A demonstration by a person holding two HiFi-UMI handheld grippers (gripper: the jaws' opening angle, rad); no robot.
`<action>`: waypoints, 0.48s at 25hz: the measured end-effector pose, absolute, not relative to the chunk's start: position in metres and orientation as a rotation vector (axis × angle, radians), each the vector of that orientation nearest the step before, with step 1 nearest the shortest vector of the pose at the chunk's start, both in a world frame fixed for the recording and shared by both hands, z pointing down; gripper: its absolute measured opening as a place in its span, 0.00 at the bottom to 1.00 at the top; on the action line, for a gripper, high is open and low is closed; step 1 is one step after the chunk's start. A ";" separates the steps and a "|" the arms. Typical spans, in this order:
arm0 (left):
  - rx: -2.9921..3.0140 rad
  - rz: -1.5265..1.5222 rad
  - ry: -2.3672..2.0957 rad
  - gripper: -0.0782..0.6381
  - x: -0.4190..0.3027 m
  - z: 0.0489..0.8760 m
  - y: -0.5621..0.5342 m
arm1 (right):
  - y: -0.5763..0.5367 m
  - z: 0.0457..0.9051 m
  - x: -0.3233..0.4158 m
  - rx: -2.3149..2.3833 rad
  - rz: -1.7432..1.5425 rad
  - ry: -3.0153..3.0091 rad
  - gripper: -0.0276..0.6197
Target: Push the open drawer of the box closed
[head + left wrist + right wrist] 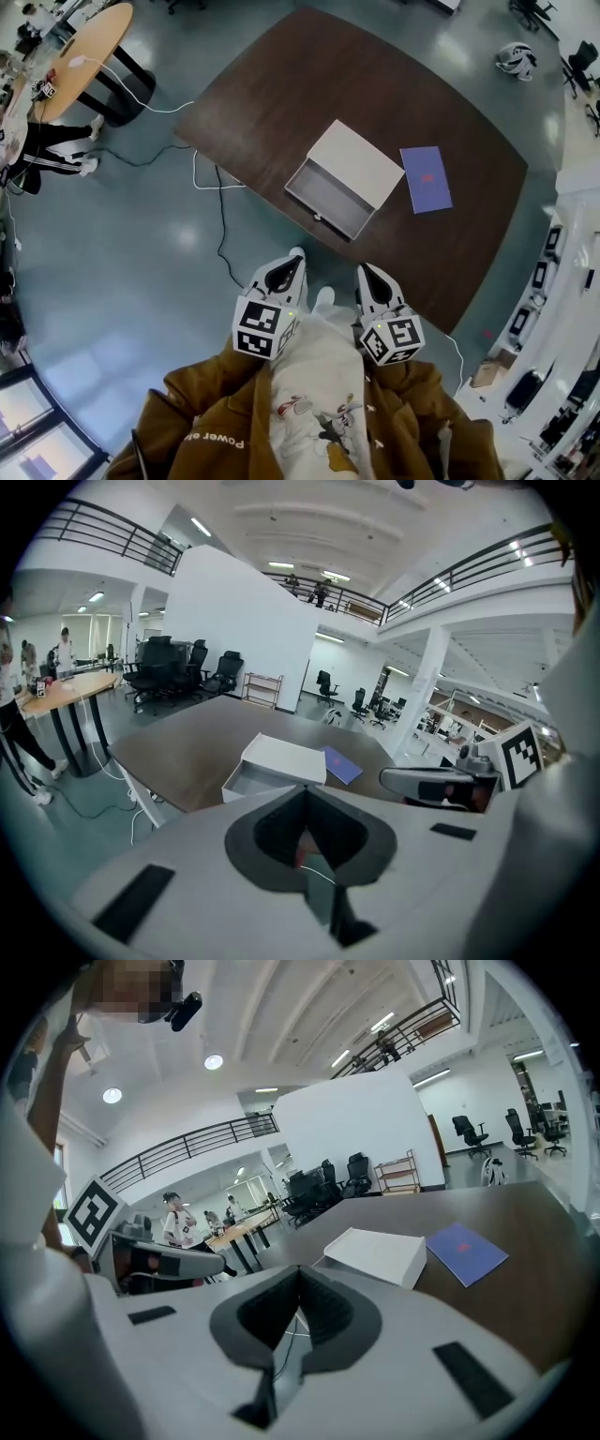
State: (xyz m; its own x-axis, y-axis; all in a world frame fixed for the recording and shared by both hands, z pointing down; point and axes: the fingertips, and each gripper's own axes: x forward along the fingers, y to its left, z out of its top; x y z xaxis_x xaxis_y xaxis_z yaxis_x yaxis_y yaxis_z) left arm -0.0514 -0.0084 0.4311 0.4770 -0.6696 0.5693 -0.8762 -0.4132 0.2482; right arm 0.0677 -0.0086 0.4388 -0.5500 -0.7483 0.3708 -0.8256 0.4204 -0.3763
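Drawer — open toward near table edge

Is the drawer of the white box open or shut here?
Open. The drawer sticks out of the box toward the near edge of the table, and its inside shows from above in the head view.

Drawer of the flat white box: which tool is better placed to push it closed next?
Left, probably. In the head view the left tool sits nearly straight out from the front of the open grey drawer, in line with the push; the right tool is offset sideways. Both are shut, empty.
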 end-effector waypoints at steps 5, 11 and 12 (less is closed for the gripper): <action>2.236 0.488 -1.232 0.12 -0.070 0.428 -0.042 | -0.040 0.441 0.038 1.434 0.801 -2.480 0.05; 2.266 0.510 -1.149 0.12 -0.075 0.441 -0.068 | -0.057 0.446 0.020 1.460 0.792 -2.431 0.05; 2.262 0.511 -1.141 0.12 -0.074 0.445 -0.070 | -0.059 0.450 0.021 1.464 0.807 -2.416 0.05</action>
State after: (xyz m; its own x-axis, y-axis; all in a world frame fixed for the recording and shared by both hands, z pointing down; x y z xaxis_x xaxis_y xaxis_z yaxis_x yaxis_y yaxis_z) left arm -0.0736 -0.0701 0.4449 0.5673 -0.6100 0.5532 -0.8189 -0.4885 0.3012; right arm 0.0215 -0.0586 0.4501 -0.4881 -0.7555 0.4371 -0.8665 0.3594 -0.3464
